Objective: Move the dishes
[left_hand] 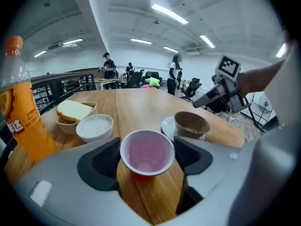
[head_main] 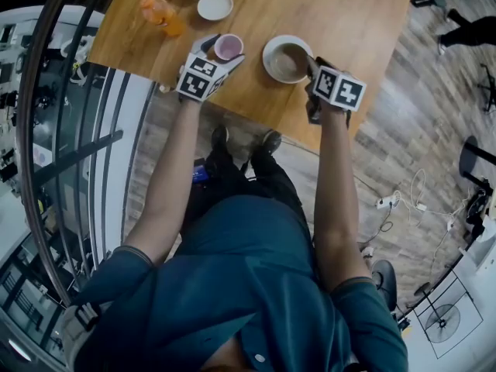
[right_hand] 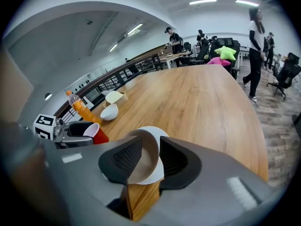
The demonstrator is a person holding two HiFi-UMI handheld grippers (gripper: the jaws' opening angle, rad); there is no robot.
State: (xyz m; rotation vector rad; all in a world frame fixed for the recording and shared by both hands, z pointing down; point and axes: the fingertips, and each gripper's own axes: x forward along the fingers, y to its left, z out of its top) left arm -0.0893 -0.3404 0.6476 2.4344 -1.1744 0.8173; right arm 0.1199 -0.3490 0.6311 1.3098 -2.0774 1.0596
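Note:
A red cup (head_main: 229, 46) with a pale pink inside stands on the wooden table (head_main: 364, 22). My left gripper (left_hand: 147, 147) is open around the cup (left_hand: 147, 155), a pad close beside the rim on each side, and the rim looks unsqueezed. To its right a brown bowl (head_main: 288, 60) sits on a white saucer (head_main: 269, 68). My right gripper (right_hand: 148, 157) is part open over the bowl's near rim (right_hand: 143, 166). In the left gripper view its tips (left_hand: 195, 102) hang just above the bowl (left_hand: 191, 124).
An orange drink bottle (head_main: 163, 14) stands at the table's left. Behind the cup are a white bowl of rice (left_hand: 95, 126) and a bowl holding bread (left_hand: 74, 112). The table's near edge lies just under my hands. People and chairs are in the far room.

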